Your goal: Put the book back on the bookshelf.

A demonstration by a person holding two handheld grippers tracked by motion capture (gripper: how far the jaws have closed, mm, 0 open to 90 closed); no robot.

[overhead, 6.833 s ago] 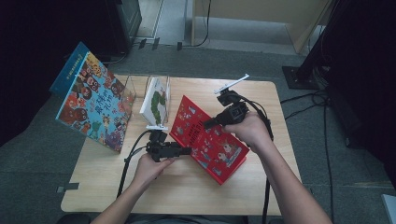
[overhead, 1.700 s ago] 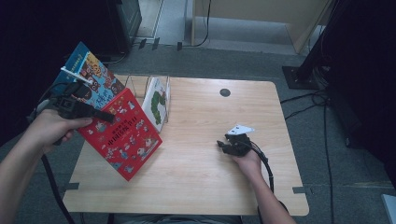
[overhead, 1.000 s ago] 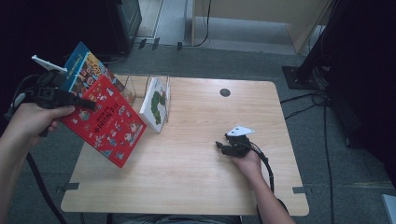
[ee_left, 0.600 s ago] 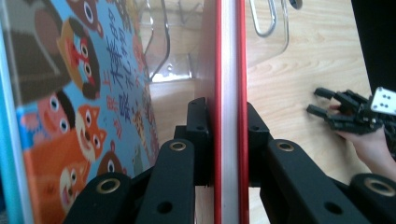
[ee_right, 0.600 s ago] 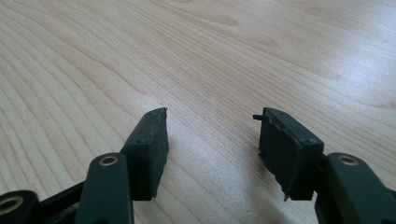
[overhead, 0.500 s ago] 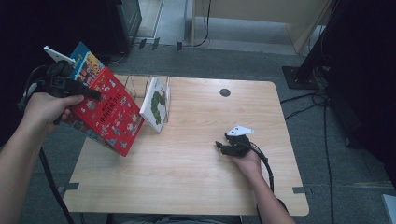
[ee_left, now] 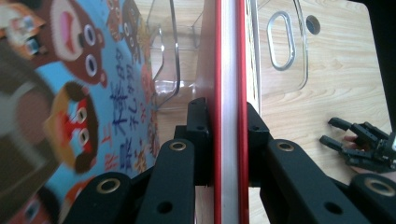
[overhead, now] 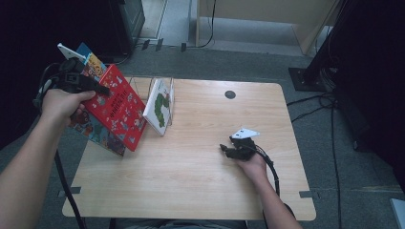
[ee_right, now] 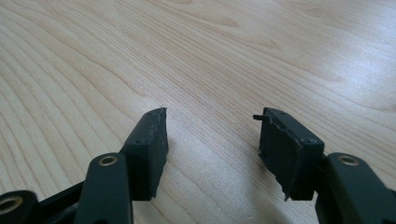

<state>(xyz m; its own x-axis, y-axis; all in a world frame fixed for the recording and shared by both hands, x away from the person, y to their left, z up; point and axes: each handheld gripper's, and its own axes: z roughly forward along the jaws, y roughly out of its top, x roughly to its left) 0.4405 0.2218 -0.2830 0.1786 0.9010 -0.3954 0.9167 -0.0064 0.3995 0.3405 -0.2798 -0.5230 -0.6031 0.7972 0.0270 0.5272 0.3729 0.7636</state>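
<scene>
A wooden table bears a clear book rack holding a white book.

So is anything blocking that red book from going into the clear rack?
Nothing visible blocks it. The left gripper holds the red book beside the blue book; the clear rack has open slots left of the white book.

Table: pale wood, small dark hole near far edge.
Rack: clear plastic, holds green-illustrated book upright.
</scene>
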